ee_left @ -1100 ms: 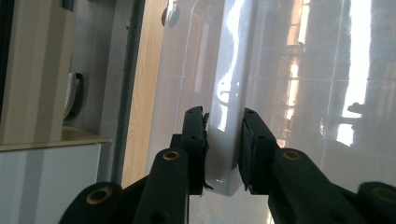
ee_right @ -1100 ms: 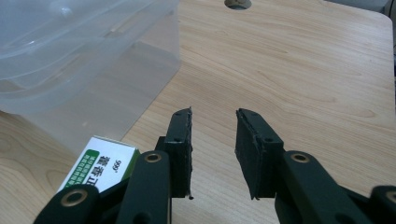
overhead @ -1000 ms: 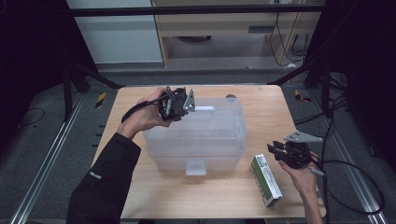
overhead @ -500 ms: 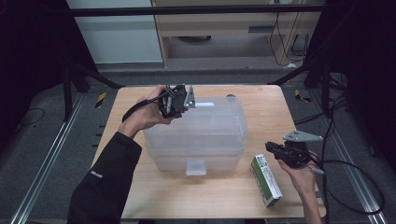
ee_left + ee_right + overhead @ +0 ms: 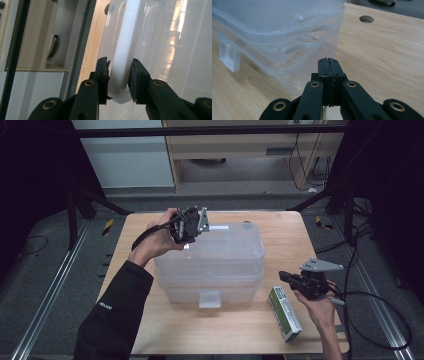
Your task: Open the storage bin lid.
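Wooden table (image 5: 150, 330) seen from above, bearing 1 clear plastic storage box (image 5: 210, 265) with its lid on, and 1 green-and-white carton (image 5: 284, 312) lying flat near the table's front right corner, just to the right of the box and apart from it. 2 hand-held grippers are in use. The left gripper (image 5: 192, 226), carried by the left hand (image 5: 159, 240) of the person in a black sleeve (image 5: 115, 320), sits at the box's far left edge; in the left gripper view its 2 black jaws stand on either side of the white latch (image 5: 121, 65) at the lid's rim, the left pad touching it and the right pad close beside it, and the jaws have just been opening slightly, so the hold is loose at most. The right gripper (image 5: 286, 276), in the right hand (image 5: 320, 307), hovers just right of the box's near right corner and above the carton's far end; its 2 jaws have just closed fully, pad against pad, with nothing between them. 1 round hole (image 5: 366, 18) shows in the tabletop beyond the box.
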The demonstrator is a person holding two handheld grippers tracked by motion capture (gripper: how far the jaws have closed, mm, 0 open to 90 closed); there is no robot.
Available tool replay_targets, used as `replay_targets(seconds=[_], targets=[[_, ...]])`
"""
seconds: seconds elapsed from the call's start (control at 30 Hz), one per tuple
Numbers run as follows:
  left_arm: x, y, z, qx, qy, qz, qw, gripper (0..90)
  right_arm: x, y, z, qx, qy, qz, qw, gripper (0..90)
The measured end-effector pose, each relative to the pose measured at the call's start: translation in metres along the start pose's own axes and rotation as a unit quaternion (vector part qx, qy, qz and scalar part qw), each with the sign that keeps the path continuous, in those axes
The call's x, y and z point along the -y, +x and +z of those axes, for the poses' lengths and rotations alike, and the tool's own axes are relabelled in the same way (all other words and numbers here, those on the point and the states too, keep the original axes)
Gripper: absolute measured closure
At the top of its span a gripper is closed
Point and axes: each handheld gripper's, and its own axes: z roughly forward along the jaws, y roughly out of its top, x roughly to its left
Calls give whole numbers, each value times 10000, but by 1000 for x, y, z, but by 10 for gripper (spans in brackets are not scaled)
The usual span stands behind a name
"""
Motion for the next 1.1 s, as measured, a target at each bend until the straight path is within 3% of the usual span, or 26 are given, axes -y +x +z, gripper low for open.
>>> replay_targets(seconds=[0.4, 1.1], targets=[[1, 6, 2, -145, -53, -130, 9998, 695, -8, 7, 3, -172, -93, -104, 9998, 900], [2, 15, 7, -388, -145, -544, 9977, 677, -21, 22, 16, -577, -280, -187, 9978, 900]])
